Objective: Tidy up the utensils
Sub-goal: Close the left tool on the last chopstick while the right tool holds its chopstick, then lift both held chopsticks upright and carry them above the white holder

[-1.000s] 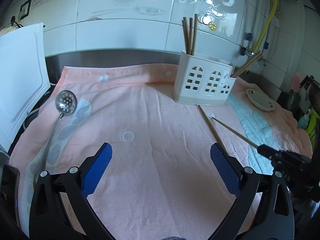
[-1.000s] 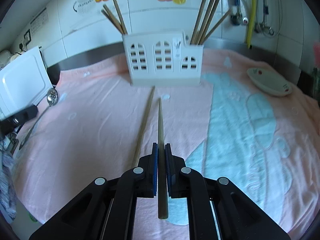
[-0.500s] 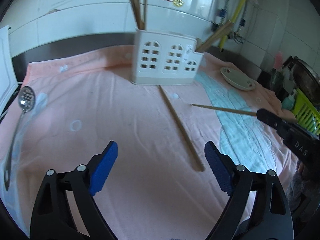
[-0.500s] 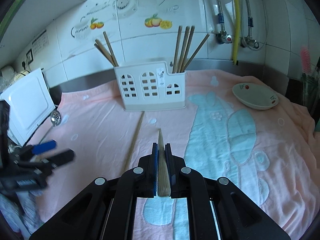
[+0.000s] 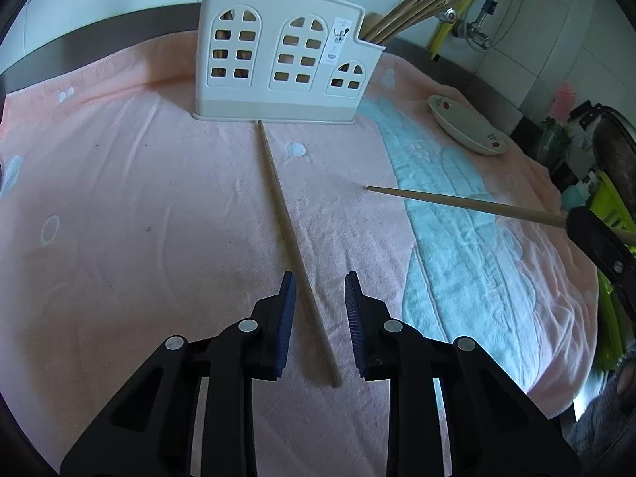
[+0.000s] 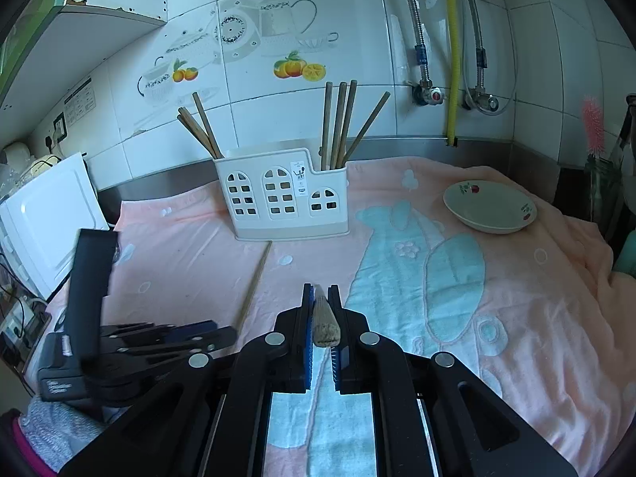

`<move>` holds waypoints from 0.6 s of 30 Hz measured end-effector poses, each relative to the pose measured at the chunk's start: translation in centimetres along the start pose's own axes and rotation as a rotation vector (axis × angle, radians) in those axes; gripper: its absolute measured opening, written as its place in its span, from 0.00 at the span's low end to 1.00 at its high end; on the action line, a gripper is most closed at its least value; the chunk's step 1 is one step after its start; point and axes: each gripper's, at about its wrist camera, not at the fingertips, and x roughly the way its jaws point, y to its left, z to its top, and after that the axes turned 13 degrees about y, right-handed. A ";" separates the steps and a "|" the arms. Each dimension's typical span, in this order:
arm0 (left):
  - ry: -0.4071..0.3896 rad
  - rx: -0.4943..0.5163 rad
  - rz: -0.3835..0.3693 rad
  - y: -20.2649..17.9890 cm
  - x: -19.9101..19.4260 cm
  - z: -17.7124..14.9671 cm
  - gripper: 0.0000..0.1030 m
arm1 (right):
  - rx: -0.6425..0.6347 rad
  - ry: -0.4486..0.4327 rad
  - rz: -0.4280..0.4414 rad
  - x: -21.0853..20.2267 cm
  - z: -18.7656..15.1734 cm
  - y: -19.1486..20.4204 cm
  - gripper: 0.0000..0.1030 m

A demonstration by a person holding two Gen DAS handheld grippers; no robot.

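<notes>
Now, from the left wrist view, the left claw (image 5: 317,294) has come down and forward from its earlier spot well back on the pink towel (image 5: 139,206), where its jaws stood wide with nothing between them. It now straddles the near end of the loose chopstick (image 5: 292,254), which lies on the towel with its far tip touching the base of the white utensil holder (image 5: 278,59). The jaws are closing, a gap still shows on both sides of the stick, so the pads (image 5: 287,318) are not yet pressing on it. That puts the pick-up of this last stray stick a moment away. At the right edge the right claw (image 5: 572,218) holds the second chopstick (image 5: 457,200) clear above the towel, tip aimed toward the middle.

From the right wrist view, the right claw (image 6: 321,298) is clenched on its chopstick (image 6: 324,324), seen end-on between the blue pads. It has lifted since a second ago, when the stick ran low over the cloth. The holder (image 6: 284,194) stands ahead on the counter, chopsticks already upright in its left and right compartments. The left claw (image 6: 190,338) sits low at the left, at the near end of the lying chopstick (image 6: 254,282). A small dish (image 6: 491,208) rests well apart at the right.
</notes>
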 end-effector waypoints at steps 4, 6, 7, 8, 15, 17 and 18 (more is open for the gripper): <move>0.026 -0.029 0.041 -0.2 1.2 0.3 0.23 | -0.006 -0.001 0.004 -0.1 -0.1 -0.2 0.07; 0.024 -0.023 0.064 -0.5 1.6 0.4 0.20 | -0.001 -0.003 0.006 -0.1 0.0 -0.2 0.07; 0.022 -0.015 0.078 -0.7 1.7 0.4 0.17 | 0.000 -0.005 0.007 -0.1 0.0 -0.3 0.07; 0.022 -0.005 0.097 -0.9 1.8 0.5 0.13 | -0.001 -0.007 0.007 -0.2 0.1 -0.4 0.07; 0.001 0.012 0.091 -0.5 -0.1 1.1 0.06 | -0.003 -0.013 0.004 -0.5 0.7 -0.9 0.07; -0.027 0.021 0.081 -0.2 -1.6 1.3 0.06 | -0.007 -0.014 0.000 -0.6 0.8 -0.9 0.07; -0.040 0.026 0.076 -0.1 -2.3 1.4 0.06 | -0.011 -0.015 -0.002 -0.6 0.9 -0.9 0.07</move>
